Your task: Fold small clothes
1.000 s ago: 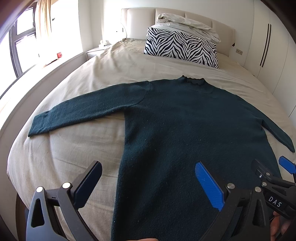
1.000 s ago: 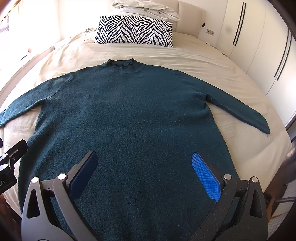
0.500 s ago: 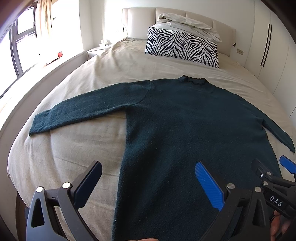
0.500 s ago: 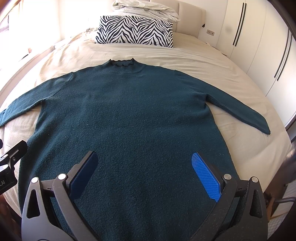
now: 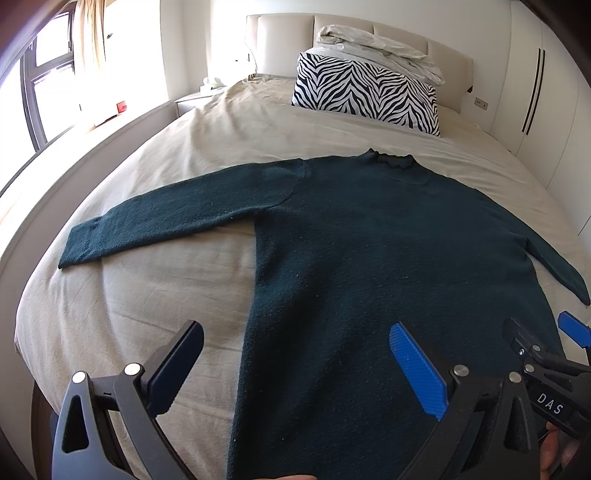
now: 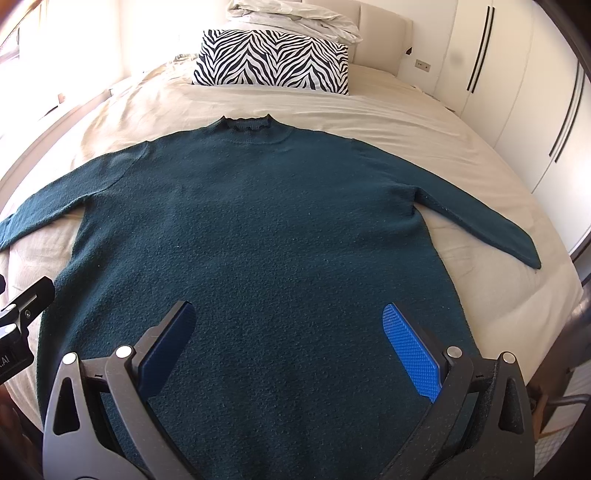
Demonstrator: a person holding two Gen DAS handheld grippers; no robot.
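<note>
The sweater (image 6: 258,240) lies flat on the bed (image 6: 369,110), collar toward the pillow (image 6: 273,59), sleeves spread sideways. Left gripper (image 5: 295,365) and right gripper (image 6: 288,347) are wide open and hold nothing.

Far ahead of the claw, a zebra-print pillow (image 6: 271,61) leans at the padded headboard (image 5: 280,40), with rumpled pale bedding (image 5: 376,44) piled on top. White wardrobe doors (image 6: 517,92) stand to the right, a window (image 5: 40,77) to the left.

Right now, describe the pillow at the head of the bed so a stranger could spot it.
Look to the padded headboard of the bed. The pillow lies before it, under rumpled pale bedding. It alone is zebra-striped black and white.
</note>
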